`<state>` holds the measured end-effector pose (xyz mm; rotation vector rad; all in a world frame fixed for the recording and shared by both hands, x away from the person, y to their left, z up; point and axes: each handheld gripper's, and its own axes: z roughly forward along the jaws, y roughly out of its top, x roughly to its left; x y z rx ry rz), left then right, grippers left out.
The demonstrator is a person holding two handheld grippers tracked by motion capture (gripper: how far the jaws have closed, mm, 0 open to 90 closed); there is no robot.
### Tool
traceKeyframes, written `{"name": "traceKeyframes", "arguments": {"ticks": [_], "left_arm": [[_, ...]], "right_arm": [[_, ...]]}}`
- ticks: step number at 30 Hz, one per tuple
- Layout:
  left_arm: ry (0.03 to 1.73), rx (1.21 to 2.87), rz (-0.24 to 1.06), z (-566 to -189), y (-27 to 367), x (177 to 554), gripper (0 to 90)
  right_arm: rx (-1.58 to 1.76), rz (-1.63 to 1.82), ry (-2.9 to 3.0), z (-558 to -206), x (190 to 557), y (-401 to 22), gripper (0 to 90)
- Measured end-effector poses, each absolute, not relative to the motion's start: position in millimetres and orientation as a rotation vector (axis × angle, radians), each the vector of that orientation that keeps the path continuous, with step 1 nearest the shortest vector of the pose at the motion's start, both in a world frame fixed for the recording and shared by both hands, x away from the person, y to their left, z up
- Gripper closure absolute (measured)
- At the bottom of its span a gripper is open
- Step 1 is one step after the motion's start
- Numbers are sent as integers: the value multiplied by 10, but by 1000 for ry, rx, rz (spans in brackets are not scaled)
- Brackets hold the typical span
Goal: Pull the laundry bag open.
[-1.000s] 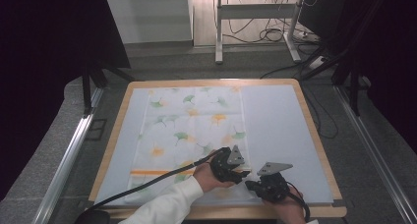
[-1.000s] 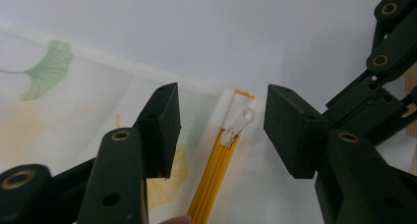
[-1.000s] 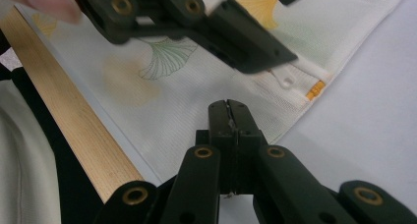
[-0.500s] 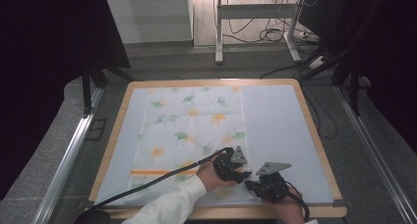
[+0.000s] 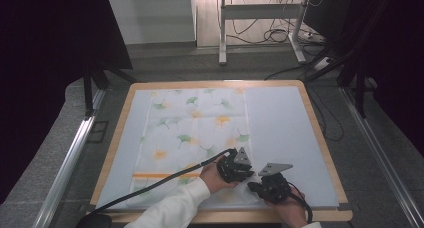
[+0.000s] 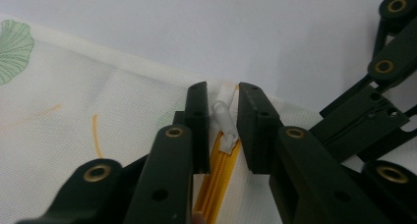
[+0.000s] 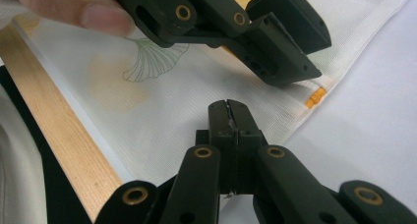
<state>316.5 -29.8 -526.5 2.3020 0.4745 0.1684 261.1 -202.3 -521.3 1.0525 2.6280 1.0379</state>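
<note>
A white cloth cover (image 5: 190, 128) printed with ginkgo leaves lies flat on the pale mat (image 5: 280, 123). An orange zipper (image 5: 155, 175) runs along its near edge. My left gripper (image 5: 246, 174) reaches in at the cover's near right corner. Its jaws (image 6: 221, 94) have just been closing and stand narrow around the white zipper pull (image 6: 222, 117), with a slit still showing beside it. The orange zipper tape (image 6: 216, 184) runs back between them. My right gripper (image 7: 228, 106) is shut, its tips lying on the cloth (image 7: 162, 111) near its edge, just in front of the left gripper (image 7: 295, 52).
The mat sits in a wooden-rimmed board (image 5: 215, 83), whose near rim (image 7: 64, 150) is close beside my right gripper. Bare mat stretches right of the cover. Metal rails (image 5: 70, 158) flank the table, and cables (image 5: 280, 35) lie on the floor beyond.
</note>
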Motion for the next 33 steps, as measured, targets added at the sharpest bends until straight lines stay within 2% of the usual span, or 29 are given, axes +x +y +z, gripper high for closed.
{"name": "traceKeyframes", "arguments": {"ticks": [9,15,19,33], "left_arm": [[496,2291,167,-5253,-296,3161,899],[520,2285,134,-5286,-307,3195,867],[537,2268,116,-5296,-319,3198,886],[510,2289,185,-5283,-319,3139,900]], "right_arm": [[1045,1034,2628,-5214,2622,-2024,890],[1052,1033,2625,-5211,2632,-2015,890],[1055,1020,2619,-5206,2658,-1998,890],[1184,1047,2583,-5220,2791,-2015,892]]}}
